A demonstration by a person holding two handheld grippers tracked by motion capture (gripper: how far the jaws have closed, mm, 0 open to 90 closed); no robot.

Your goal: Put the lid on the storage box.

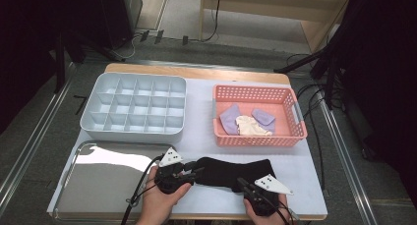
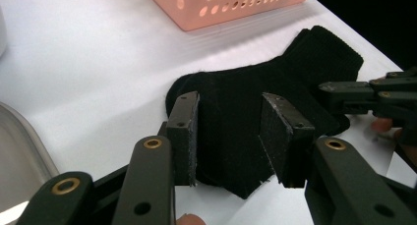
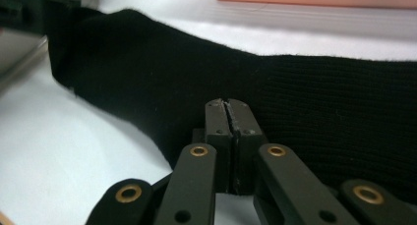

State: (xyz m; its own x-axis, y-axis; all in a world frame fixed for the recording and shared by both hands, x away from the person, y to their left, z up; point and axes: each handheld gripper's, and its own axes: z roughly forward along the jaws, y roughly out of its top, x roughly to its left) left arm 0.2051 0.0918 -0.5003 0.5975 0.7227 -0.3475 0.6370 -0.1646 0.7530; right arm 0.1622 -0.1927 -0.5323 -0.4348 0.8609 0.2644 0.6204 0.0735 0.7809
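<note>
A white table (image 1: 206,122) held a polished metal tray (image 1: 98,185) at its near left corner, its surface mirror-bright, with a pale grey plastic organizer (image 1: 134,107) of square compartments lying beyond it. To the right stood a pink perforated basket (image 1: 258,116) holding two lilac socks (image 1: 229,118) and a cream one (image 1: 251,126). A black knitted sock (image 1: 231,172), ribbed at the cuff, lay flat on the table's near edge, just in front of the basket. The left gripper (image 2: 231,136) had its flat padded jaws partly open, astride the sock's toe end without pressing it. The right gripper (image 3: 229,136) had its jaws closed pad to pad at the sock's near edge; whether fabric was pinched between them could not be told.
</note>
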